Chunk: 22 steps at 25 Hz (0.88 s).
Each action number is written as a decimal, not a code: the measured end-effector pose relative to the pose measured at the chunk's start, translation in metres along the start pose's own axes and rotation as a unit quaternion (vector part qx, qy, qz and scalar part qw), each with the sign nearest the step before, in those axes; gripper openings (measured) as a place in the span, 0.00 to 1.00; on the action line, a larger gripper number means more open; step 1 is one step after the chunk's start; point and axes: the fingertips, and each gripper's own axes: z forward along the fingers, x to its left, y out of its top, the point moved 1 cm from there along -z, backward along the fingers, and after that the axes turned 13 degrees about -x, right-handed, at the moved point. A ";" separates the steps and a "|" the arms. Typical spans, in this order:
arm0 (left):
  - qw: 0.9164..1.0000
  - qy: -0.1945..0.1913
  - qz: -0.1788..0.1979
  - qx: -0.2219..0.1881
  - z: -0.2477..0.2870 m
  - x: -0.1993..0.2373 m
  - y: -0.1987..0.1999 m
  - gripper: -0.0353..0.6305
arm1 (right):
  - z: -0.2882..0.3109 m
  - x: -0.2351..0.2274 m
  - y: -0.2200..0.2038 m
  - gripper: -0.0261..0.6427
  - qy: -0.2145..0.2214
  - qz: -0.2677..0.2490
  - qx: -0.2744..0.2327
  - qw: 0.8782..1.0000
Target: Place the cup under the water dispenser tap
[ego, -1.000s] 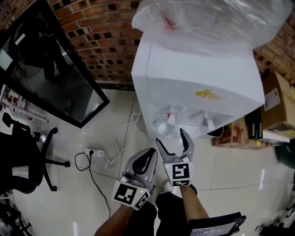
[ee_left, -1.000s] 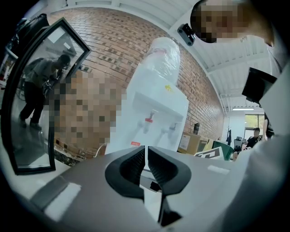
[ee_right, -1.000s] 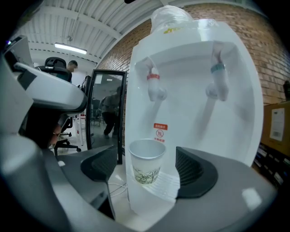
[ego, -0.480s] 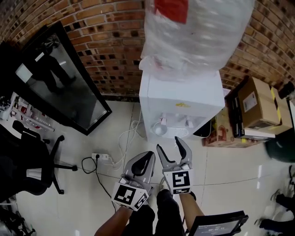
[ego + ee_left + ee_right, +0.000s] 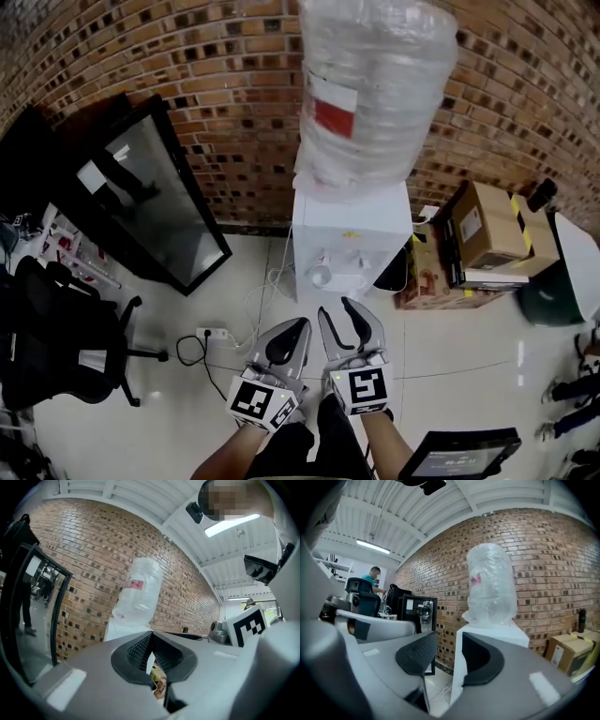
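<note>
Placement of the cup [image 5: 321, 276] looks finished. In the head view it sits in the recess of the water dispenser [image 5: 352, 225], toward the left (the spouts are too small to make out), well apart from both tools. The left gripper [image 5: 284, 339] and right gripper [image 5: 343, 319] hover near, above the floor [image 5: 469, 347].

In the left gripper view the jaws are pressed together with nothing in them.

In the right gripper view the jaws stand partly apart and empty, having just been closing, and the dispenser is far ahead.

I judge the next move is only to check the cup's alignment.
</note>
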 end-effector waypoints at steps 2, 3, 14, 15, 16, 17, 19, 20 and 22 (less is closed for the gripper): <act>1.000 -0.006 0.003 -0.006 -0.007 -0.009 0.020 0.05 | -0.011 0.009 0.023 0.27 -0.004 -0.003 -0.005 1.000; 1.000 -0.009 0.005 -0.009 -0.010 -0.013 0.030 0.05 | -0.016 0.014 0.035 0.26 -0.005 -0.005 -0.007 1.000; 0.999 -0.045 -0.002 -0.022 -0.036 -0.067 0.085 0.05 | -0.068 0.038 0.123 0.16 -0.017 -0.028 -0.035 0.999; 0.999 -0.047 -0.003 -0.023 -0.038 -0.072 0.087 0.05 | -0.073 0.039 0.127 0.16 -0.016 -0.030 -0.034 0.999; 0.999 -0.049 -0.003 -0.024 -0.040 -0.076 0.090 0.05 | -0.078 0.041 0.131 0.15 -0.015 -0.031 -0.035 0.999; 0.998 -0.050 -0.003 -0.026 -0.042 -0.080 0.092 0.05 | -0.083 0.042 0.134 0.15 -0.014 -0.032 -0.037 0.999; 0.998 -0.049 -0.001 -0.028 -0.045 -0.087 0.097 0.05 | -0.092 0.043 0.141 0.14 -0.015 -0.032 -0.041 0.999; 0.998 -0.049 0.000 -0.029 -0.047 -0.091 0.099 0.05 | -0.097 0.044 0.145 0.13 -0.015 -0.031 -0.043 0.998; 0.998 -0.051 0.005 -0.031 -0.051 -0.102 0.102 0.05 | -0.109 0.045 0.152 0.11 -0.015 -0.028 -0.047 0.998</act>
